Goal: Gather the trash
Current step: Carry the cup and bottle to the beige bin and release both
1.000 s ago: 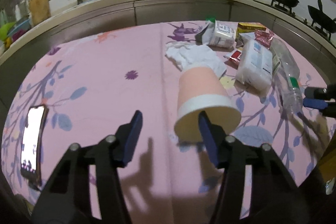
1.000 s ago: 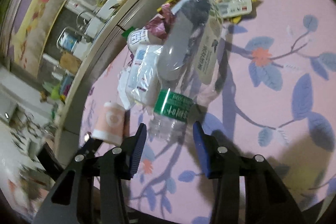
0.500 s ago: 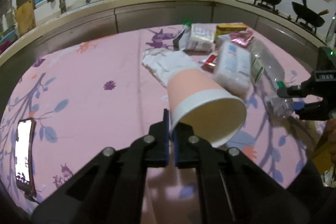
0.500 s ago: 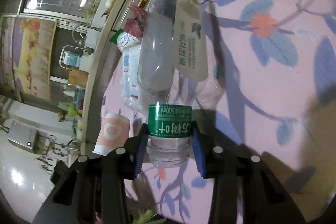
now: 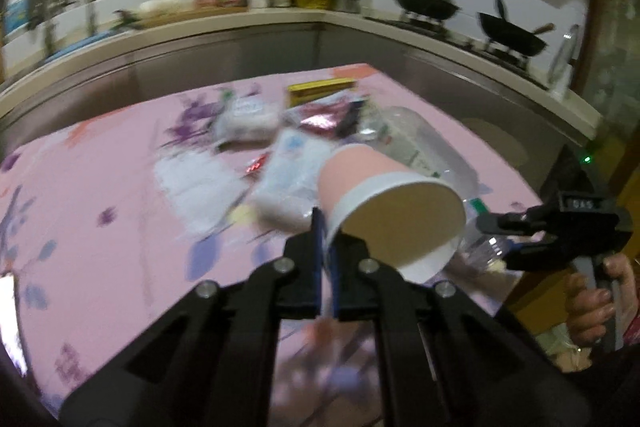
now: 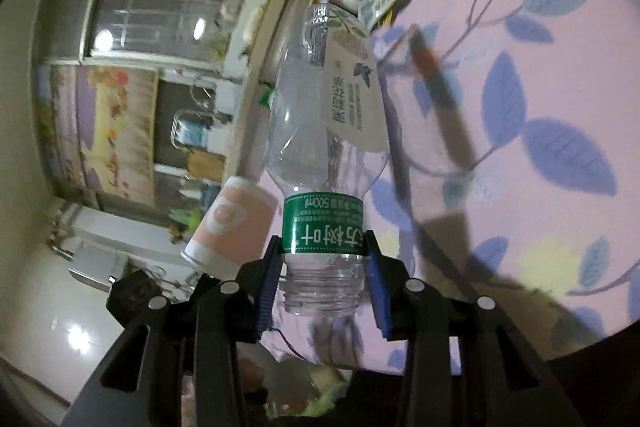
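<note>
My left gripper [image 5: 327, 259] is shut on the rim of a pink paper cup [image 5: 384, 203] and holds it above the pink floral tablecloth [image 5: 100, 187], mouth toward the camera. My right gripper [image 6: 322, 279] is shut on the neck of an empty clear plastic bottle [image 6: 320, 131] with a green label, lifted off the cloth. The cup also shows in the right wrist view [image 6: 232, 223], left of the bottle. The right gripper shows in the left wrist view [image 5: 500, 231], beside the cup.
More trash lies on the cloth: white tissue packs [image 5: 288, 183], crumpled white paper [image 5: 200, 187], a red foil wrapper [image 5: 324, 117], a yellow box [image 5: 320, 91]. A phone [image 5: 10, 315] lies at the left edge. Kitchen counter and woks [image 5: 424, 3] stand behind.
My left gripper closed on the cup rim and lifted it, moving right. My right gripper closed on the bottle neck and raised the bottle off the cloth.
</note>
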Demonstrator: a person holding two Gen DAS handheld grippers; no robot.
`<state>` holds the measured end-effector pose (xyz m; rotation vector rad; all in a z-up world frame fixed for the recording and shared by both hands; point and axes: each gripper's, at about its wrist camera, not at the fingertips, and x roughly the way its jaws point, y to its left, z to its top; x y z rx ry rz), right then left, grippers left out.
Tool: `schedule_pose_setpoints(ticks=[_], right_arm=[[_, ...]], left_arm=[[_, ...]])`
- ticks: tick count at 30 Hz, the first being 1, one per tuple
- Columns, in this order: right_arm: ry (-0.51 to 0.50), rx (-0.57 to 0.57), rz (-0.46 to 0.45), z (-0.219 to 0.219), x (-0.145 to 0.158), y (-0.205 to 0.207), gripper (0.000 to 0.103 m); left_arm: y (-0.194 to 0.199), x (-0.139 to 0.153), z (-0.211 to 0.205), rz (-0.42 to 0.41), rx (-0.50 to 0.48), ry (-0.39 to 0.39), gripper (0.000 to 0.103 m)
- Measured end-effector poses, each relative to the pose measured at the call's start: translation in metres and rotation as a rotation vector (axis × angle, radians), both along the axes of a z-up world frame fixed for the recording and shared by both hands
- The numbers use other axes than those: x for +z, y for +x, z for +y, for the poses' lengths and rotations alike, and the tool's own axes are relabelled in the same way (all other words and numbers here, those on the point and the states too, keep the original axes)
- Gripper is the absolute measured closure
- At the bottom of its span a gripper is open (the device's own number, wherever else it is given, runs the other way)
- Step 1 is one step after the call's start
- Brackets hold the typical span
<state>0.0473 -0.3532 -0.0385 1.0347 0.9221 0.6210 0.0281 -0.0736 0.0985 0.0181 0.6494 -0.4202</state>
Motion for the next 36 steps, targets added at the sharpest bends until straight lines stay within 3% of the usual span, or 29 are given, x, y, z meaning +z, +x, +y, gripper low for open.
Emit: schedule_pose_setpoints(ticks=[6,14,21,23,26,28,31,36], right_arm=[[0.071,-0.160,-0.060,-0.065,0.000,-0.004,0.065],[0.222,-0.482,0.012,-0.193,-0.031,-0.004,0.065],[0.372,-0.626,0.081,-0.257,-0.061,0.022,0.065],[0.396,-0.655,0.104,-0.263,-0.071,0.026,0.063],[0.404,-0.672,0.131,-0.270,-0.075,0.042,0.045],[0.409,-0.685,0.137,-0.270,-0.083,0.041,0.041],[0.415,-0.685,0.113,-0.270,-0.073,0.042,0.041],[0.352,-0.661,0.023,-0.255,-0.040,0.035,0.041]], left_arm=[[0.050,0.006,-0.092,0.009,-0.160,-0.004,0.100],[0.123,0.006,-0.259,0.037,-0.375,0.021,0.100],[0.192,-0.014,-0.401,0.205,-0.442,0.037,0.100],[0.210,-0.026,-0.422,0.290,-0.448,0.019,0.100],[0.227,-0.042,-0.436,0.392,-0.424,0.025,0.099],[0.234,-0.050,-0.446,0.426,-0.408,0.056,0.090],[0.231,-0.048,-0.440,0.421,-0.380,0.052,0.089],[0.198,-0.019,-0.394,0.304,-0.376,0.005,0.089]])
